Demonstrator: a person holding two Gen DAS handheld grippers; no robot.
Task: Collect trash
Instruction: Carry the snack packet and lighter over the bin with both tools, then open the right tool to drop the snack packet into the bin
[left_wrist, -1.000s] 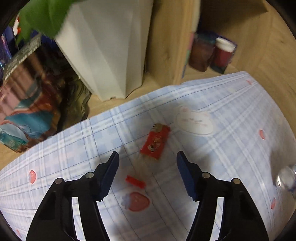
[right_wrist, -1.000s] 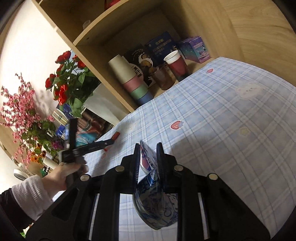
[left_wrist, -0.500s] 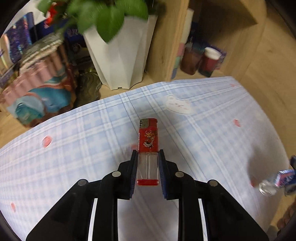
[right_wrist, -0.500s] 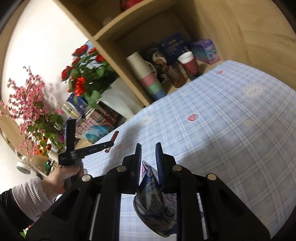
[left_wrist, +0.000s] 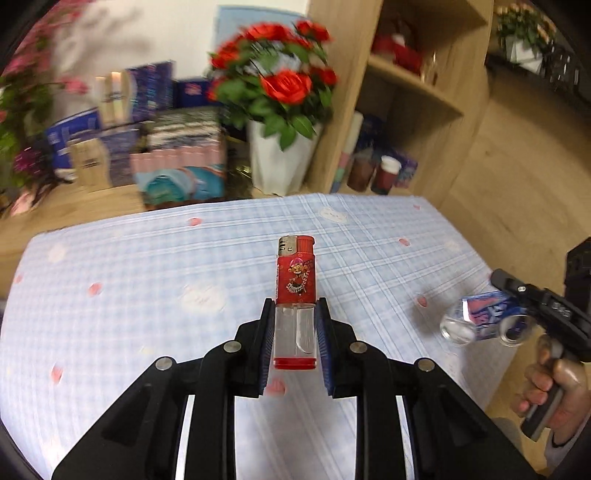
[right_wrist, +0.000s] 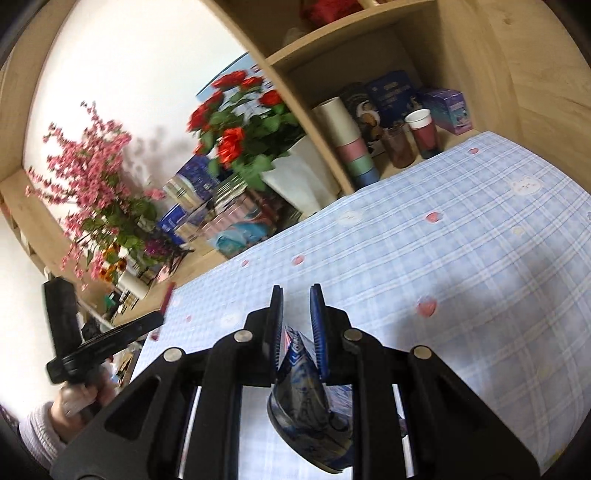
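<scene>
A red lighter (left_wrist: 296, 302) stands upright between the pads of the left gripper (left_wrist: 295, 332), clamped by its clear lower half, its metal head above the fingertips and clear of the cloth (left_wrist: 147, 280). The jaws closed on it within the last second and now grip it.

The right gripper (right_wrist: 296, 325) pinches a crushed bottle (right_wrist: 306, 398) with a blue label (the print is too crumpled to read); only a folded edge sits between the pads, and the rest hangs below, partly hidden by the gripper's frame. From the left wrist view the same bottle (left_wrist: 480, 319) shows at the right edge, its far end behind the black gripper body, with a hand (left_wrist: 550, 391) on the handle cut off by the frame.

Behind the table, roses (left_wrist: 280, 88) in a white vase and stacked boxes are blurred.
</scene>
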